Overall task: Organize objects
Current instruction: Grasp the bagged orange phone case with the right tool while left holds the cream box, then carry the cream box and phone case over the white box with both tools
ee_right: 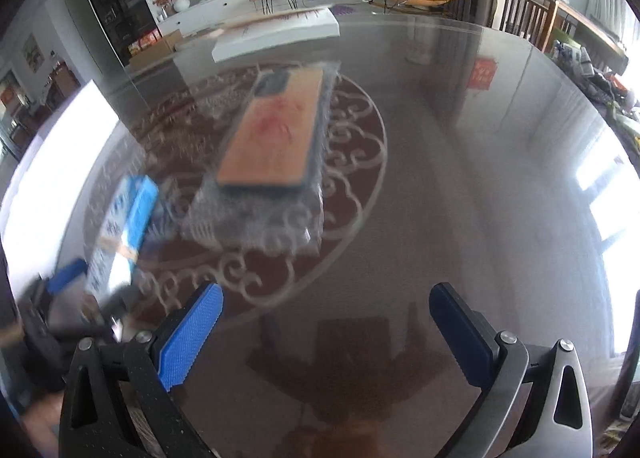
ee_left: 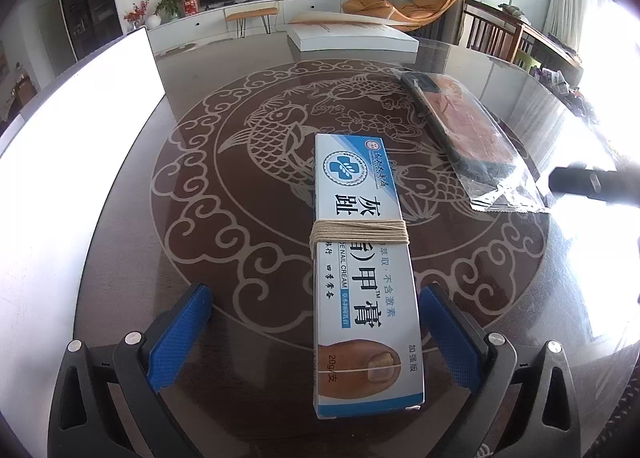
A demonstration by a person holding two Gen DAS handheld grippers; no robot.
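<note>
A long white-and-blue nail cream box, bound with tan string, lies on the glass table between the fingers of my open left gripper, nearer the right finger. It shows blurred in the right wrist view. An orange phone case in a clear plastic bag lies to its right; in the right wrist view it is ahead and left of my right gripper, which is open and empty above bare glass.
A round dark table with a carp pattern under glass. A flat white box lies at the far edge. A bright white panel stands at left. The right gripper's dark tip shows at the right.
</note>
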